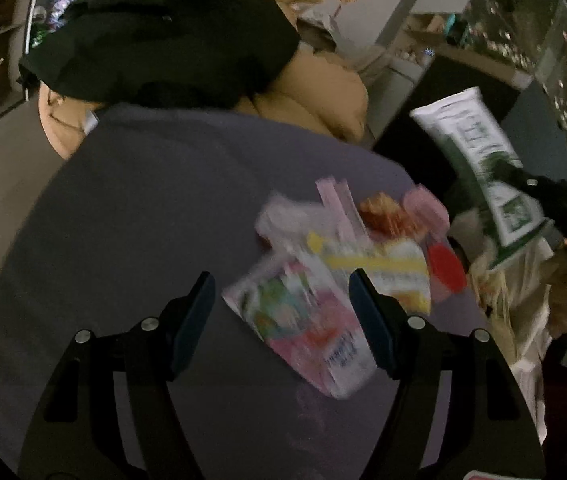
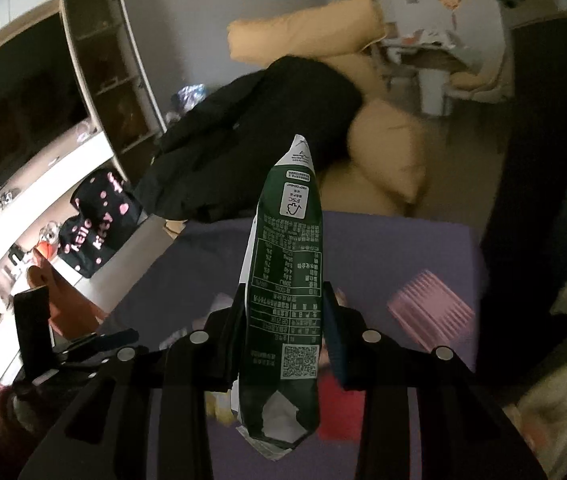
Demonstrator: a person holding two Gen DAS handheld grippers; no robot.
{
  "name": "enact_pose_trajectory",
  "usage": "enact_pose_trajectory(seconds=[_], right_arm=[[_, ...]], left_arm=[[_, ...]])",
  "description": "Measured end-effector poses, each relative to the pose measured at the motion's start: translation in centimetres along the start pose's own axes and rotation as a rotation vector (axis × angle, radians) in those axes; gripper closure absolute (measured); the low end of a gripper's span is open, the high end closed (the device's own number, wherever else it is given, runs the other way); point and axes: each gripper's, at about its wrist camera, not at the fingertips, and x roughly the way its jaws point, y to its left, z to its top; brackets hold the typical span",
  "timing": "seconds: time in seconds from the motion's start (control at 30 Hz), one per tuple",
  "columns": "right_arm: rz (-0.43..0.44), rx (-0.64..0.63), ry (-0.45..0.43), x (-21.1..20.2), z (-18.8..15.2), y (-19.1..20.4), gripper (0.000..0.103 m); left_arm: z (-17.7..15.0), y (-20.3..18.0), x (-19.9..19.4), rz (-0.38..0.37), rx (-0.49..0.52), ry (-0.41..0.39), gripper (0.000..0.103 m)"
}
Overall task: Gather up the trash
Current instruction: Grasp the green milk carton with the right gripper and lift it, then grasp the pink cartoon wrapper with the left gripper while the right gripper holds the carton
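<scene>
Holding green carton (image 2: 283, 300) in right gripper (image 2: 285, 316) | left gripper (image 1: 281, 316) spread

Wrappers pile (image 1: 347, 256) motion-blurring in left view, print unreadable. Green carton (image 2: 283, 296) hiding part of purple bed (image 2: 383, 248) behind it; its lower end blocking red item (image 2: 339, 408). Right tool (image 1: 563, 204) getting cut off at frame edge.
</scene>
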Motion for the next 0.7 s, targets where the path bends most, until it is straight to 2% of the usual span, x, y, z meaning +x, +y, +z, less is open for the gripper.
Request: enact_pose_trajectory(seconds=[0.17, 0.33, 0.4, 0.5, 0.6, 0.7], right_arm=[[-0.057, 0.063, -0.038, -5.5, -5.9, -2.3, 0.069], [-0.099, 0.122, -0.063, -7.8, -11.1, -3.1, 0.069], [-0.111, 0.137, -0.074, -8.4, -12.5, -3.1, 0.069], [-0.112, 0.15, -0.069, -9.1, -14.3, -3.2, 0.069], [-0.112, 0.15, -0.059, -9.4, -15.0, -3.4, 0.069], [-0.103, 0.158, -0.053, -9.6, -15.5, -3.9, 0.069]], left_arm=[[-2.2, -1.4, 1.0, 0.003, -0.019, 0.072, 0.038], [-1.8, -1.3, 1.6, 0.068, -0.086, 0.041, 0.038], [-1.2, -1.4, 1.8, 0.098, -0.061, 0.003, 0.038], [-0.1, -1.1, 2.4, 0.063, 0.015, -0.015, 0.038], [0.9, -0.6, 3.2, 0.052, 0.092, 0.019, 0.038], [1.2, -0.2, 3.9, 0.012, 0.161, 0.085, 0.038]])
